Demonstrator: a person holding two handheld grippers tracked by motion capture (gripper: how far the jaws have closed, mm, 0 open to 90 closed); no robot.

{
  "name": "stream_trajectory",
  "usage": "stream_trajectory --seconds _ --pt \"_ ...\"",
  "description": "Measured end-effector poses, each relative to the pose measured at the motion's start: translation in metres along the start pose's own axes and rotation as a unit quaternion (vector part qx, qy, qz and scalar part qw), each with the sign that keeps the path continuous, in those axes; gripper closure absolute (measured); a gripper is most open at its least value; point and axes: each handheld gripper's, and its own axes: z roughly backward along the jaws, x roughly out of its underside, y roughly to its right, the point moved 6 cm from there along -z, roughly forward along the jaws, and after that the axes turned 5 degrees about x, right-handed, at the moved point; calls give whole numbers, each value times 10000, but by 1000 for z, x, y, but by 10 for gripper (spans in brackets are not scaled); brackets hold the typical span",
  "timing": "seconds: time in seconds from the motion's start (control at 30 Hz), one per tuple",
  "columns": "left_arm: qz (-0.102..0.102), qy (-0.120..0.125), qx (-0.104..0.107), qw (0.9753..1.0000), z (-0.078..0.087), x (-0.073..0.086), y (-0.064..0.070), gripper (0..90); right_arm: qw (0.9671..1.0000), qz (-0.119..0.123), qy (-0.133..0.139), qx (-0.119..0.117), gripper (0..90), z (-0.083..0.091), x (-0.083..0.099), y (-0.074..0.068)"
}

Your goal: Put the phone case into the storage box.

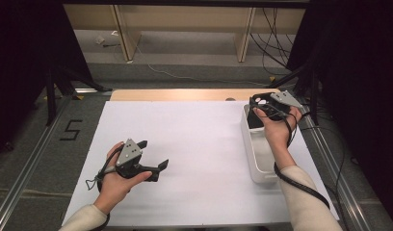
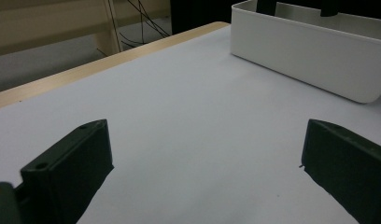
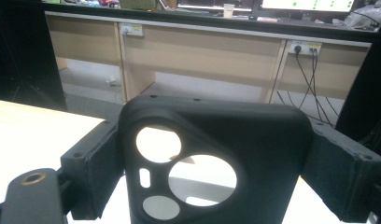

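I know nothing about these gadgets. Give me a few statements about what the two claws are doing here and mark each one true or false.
1. The right claw grips a black phone case. True.
2. The left claw holds a cup. False: it is open and holds nothing.
3. The white bin sits on the table's right side. True.
4. The phone case lies flat on the white table. False: it is held up above the bin's far end.
5. The case has round cutouts. True.

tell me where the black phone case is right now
The black phone case is clamped in the right gripper, held above the far end of the white bin at the table's right side.
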Motion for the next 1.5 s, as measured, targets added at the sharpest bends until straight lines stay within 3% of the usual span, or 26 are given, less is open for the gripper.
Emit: stream_trajectory --seconds 0.83,1.5 --pt "7 8 -10 10000 0 -1 0 14 9995 134 -269 -3 143 -13 16 -2" --pt "19 11 -8 10000 0 -1 0 14 9992 67 -405 0 138 -26 14 -1"
